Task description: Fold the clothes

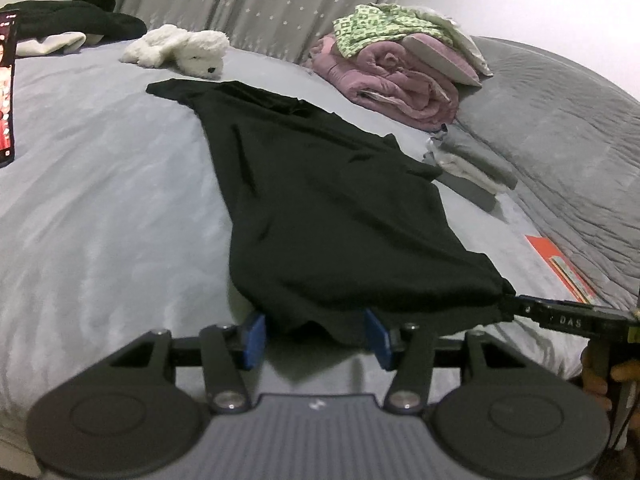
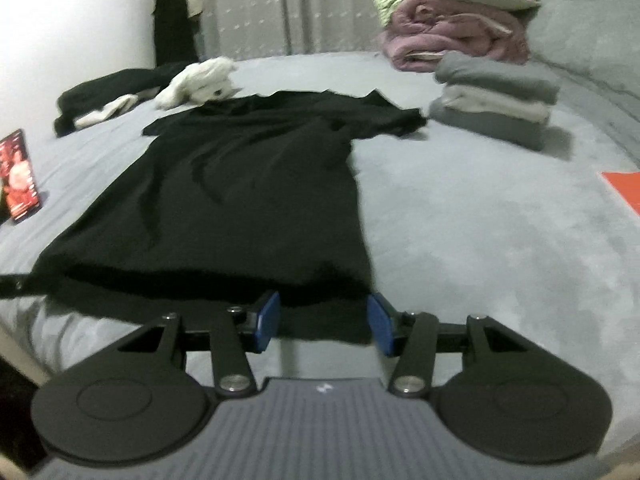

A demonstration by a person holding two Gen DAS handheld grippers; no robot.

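Lying flat: the black shirt (image 1: 320, 208) is spread lengthwise on the grey bed (image 1: 100, 184), hem at the bottom centre of both views, sleeves and collar toward the upper middle.
Left tongs: the left tongs (image 1: 316, 334) stand spread at the lower middle of the left view, blue pads on either side of the hem's left end; cloth sits between them but neither pad presses on it.
Right tongs: the right tongs (image 2: 324, 326) are likewise spread at the lower middle of the right view, straddling the hem's right end without pinching (in the left view they show at the right edge, just at the hem corner).
Handling: thin, limp, light fabric by the look of it; it should drape and crease freely, hold no shape of its own, and drag on the bedcover rather than slide.
Where to hold: probably the two hem corners, both layers caught together, so the bottom edge lifts as one straight line toward the collar.
Risk: pinching one layer only would likely let the back panel sag and bunch.
Nearby: a folded pile (image 2: 496, 100) sits at the upper right, a white plush toy (image 2: 200, 80) just beyond the collar, a phone (image 2: 20, 176) at the left edge.
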